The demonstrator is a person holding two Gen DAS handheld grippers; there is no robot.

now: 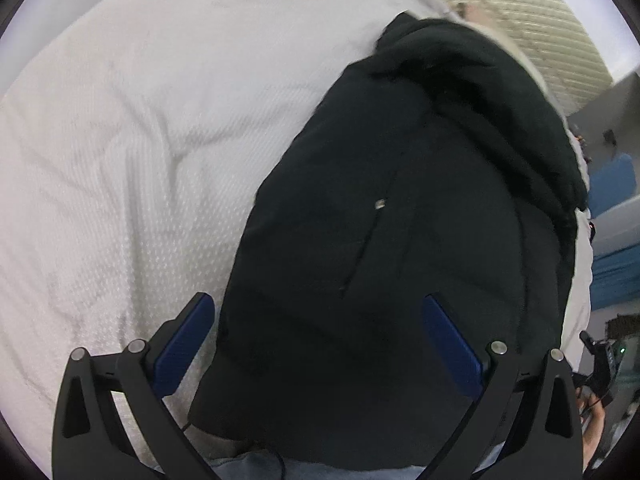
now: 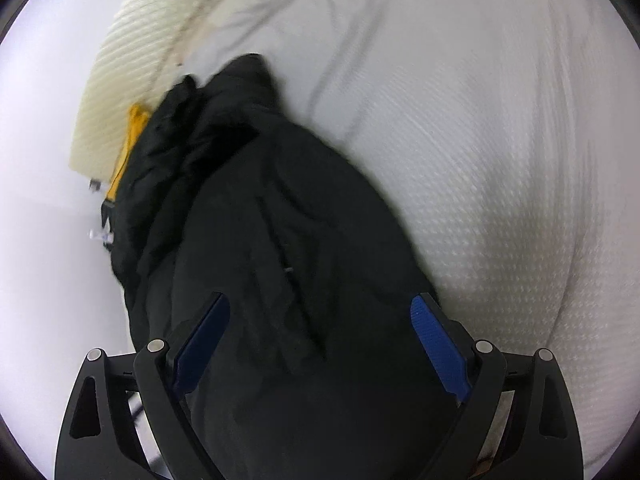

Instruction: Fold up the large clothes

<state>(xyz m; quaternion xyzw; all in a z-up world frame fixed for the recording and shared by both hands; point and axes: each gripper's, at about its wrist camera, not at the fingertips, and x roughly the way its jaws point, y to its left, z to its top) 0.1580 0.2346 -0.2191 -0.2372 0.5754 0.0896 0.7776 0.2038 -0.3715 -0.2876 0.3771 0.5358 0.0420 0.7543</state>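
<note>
**Hovering over the dark garment, both grippers wide**

Covering the whole surface, a white textured bedspread [image 1: 120, 160] carries the black garment [image 1: 380, 220], bunched lengthwise, its far end crumpled. Left gripper [image 1: 318, 340] and right gripper [image 2: 320, 340] stand open above its near end, gripping nothing. Motion blur hides the layers, so a pinch may snag the bedspread or only one layer.
</note>
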